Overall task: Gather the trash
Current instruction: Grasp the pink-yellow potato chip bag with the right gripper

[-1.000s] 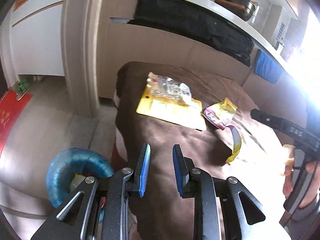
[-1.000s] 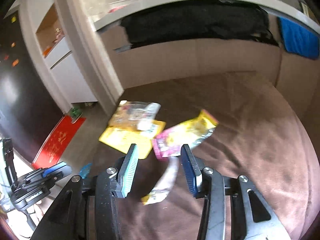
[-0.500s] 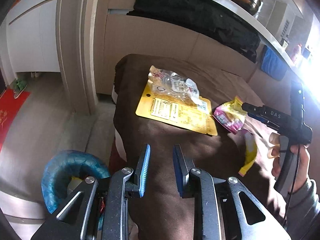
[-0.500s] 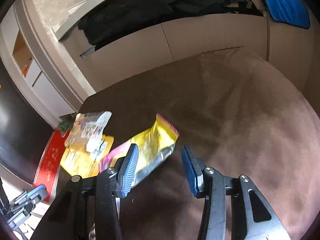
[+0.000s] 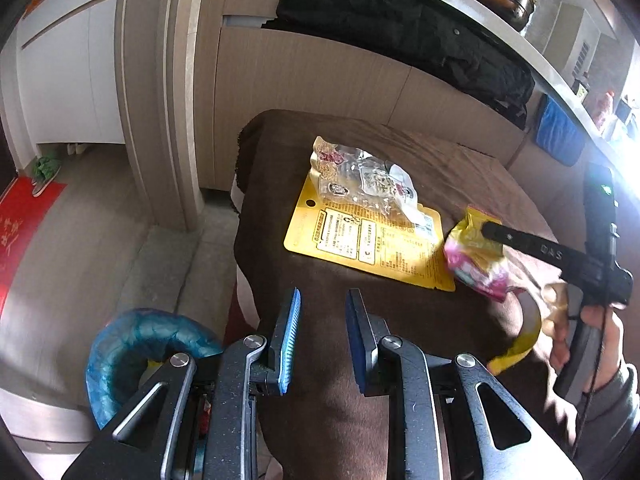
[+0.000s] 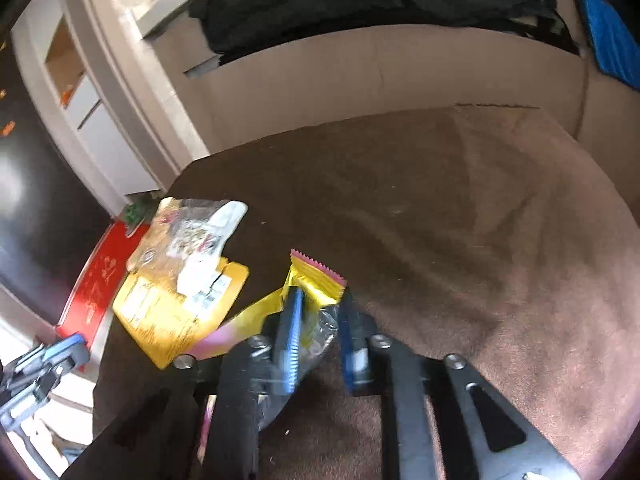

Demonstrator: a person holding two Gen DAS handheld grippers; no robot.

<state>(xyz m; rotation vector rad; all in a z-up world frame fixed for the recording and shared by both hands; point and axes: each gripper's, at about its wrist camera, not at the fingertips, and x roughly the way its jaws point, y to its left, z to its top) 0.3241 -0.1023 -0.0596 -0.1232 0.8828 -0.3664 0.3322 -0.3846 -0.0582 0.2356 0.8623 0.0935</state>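
Likely a home: brown sofa [image 6: 460,220], doormat [image 5: 16,232].

Left gripper [image 5: 322,340]: black textured arms, round silver screws, triangular cutouts, bright blue ribbed pads on the jaws. Right gripper [image 6: 318,332]: same black build with blue pads, blurred. From the left wrist view its long black body carries white lettering, a green light and a thin black cable. Grey sleeve [image 5: 612,420] at wrist.
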